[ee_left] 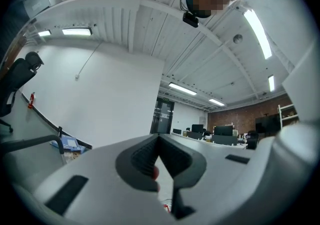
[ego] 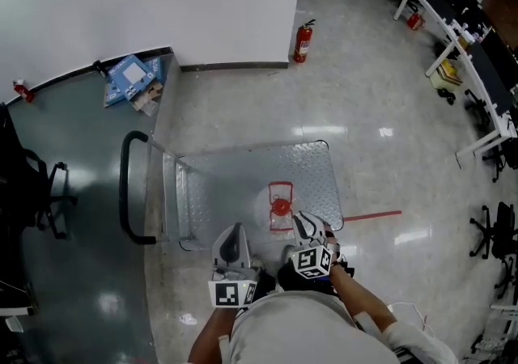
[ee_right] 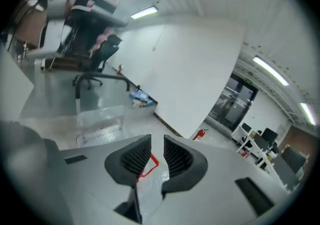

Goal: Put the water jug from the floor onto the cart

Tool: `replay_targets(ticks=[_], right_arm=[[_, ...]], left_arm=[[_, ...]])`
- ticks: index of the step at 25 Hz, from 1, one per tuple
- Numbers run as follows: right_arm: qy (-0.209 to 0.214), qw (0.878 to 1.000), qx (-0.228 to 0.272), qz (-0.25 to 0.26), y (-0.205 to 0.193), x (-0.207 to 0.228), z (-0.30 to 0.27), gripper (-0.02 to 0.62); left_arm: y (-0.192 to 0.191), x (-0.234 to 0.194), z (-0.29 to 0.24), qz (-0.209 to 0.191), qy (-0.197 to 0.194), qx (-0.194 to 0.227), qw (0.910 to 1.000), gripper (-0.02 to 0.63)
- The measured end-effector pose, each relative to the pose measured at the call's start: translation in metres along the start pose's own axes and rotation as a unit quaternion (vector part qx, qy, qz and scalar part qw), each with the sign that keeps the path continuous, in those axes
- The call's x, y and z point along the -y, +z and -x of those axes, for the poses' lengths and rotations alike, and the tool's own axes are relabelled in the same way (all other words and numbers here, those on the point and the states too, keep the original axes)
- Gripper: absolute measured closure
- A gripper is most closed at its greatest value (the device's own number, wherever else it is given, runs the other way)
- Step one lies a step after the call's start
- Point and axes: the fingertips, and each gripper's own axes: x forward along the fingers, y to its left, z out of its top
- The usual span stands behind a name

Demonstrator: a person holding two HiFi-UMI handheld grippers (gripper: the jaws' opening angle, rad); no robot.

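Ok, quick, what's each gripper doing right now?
Left gripper: closed, tips together, nothing gripped.
Right gripper: open, narrow gap, empty; red jug handle lies beyond it.

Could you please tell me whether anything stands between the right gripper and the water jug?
Nothing visible does. The water jug stands just ahead of the right gripper, apparently already on the cart, and the short gap between them is open.

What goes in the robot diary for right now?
water jug: standing on cart | right gripper: open, not gripping jug | left gripper: shut
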Motion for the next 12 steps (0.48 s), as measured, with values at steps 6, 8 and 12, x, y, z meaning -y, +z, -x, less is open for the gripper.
replay_targets(ticks=[6, 8, 12], right_arm=[[-0.060, 0.973, 0.118, -0.189, 0.059, 0.071, 0.055, 0.528], [-0.075, 0.958, 0.153, -0.231, 0.074, 0.093, 0.075, 0.541], [-0.077, 0.930, 0.204, -0.296, 0.092, 0.114, 0.097, 0.582]], left_arm=[[0.016, 0.015, -0.005, -0.004, -0.004, 0.017, 0.9998, 0.607], [0.020, 0.021, -0.005, -0.004, -0.008, 0.021, 0.9998, 0.607], [0.021, 0.031, -0.008, -0.005, -0.015, 0.022, 0.9996, 0.607]])
